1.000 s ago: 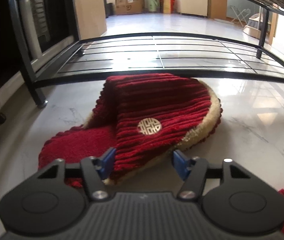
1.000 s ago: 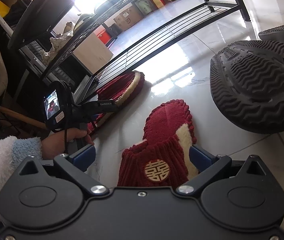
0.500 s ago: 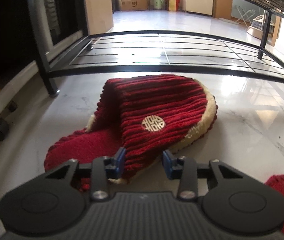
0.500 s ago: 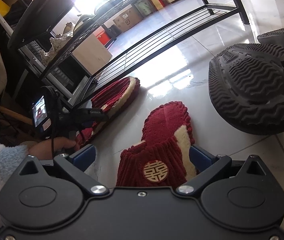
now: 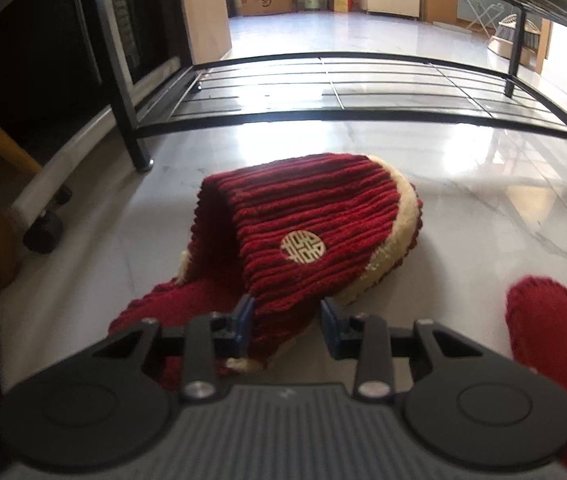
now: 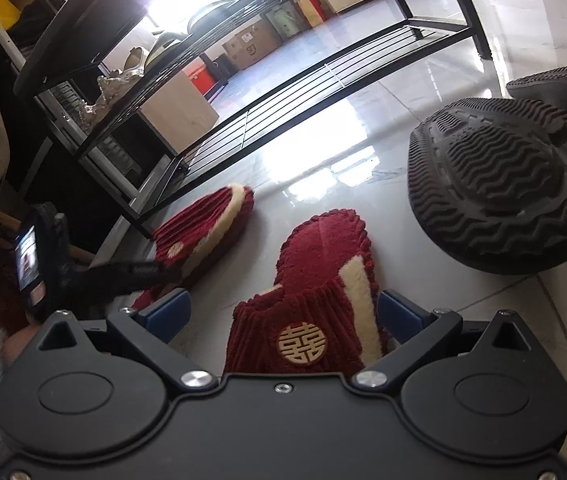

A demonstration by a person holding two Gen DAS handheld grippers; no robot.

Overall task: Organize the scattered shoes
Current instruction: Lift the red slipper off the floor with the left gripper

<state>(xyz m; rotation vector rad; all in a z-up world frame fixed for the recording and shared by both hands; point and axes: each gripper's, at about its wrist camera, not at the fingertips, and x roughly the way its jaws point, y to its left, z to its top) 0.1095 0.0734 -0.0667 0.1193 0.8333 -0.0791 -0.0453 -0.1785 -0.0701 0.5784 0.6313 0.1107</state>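
The left gripper (image 5: pixel 283 322) has its blue pads closing on the ribbed upper of one red slipper (image 5: pixel 311 232), the left pad pressed against the knit and the right pad a sliver off it, so the grip looks nearly but not fully made. To finish well, the person should probably squeeze until both pads bite the thick strap near its edge, then lift slowly, since the soft upper will likely sag and swing. That slipper lies on the pale marble floor (image 5: pixel 483 184) at twelve o'clock from the fingers, just short of the black metal shoe rack (image 5: pixel 323 92), whose low shelf is thin parallel bars. The right gripper (image 6: pixel 283 316) stands wide apart, straddling the second red slipper (image 6: pixel 323 276) without visibly touching it. Both slippers are plush corduroy-like cloth with cream fleece trim and a round gold emblem. At two o'clock in the right view a dark shoe (image 6: pixel 499 196) shows its wavy rubber sole.
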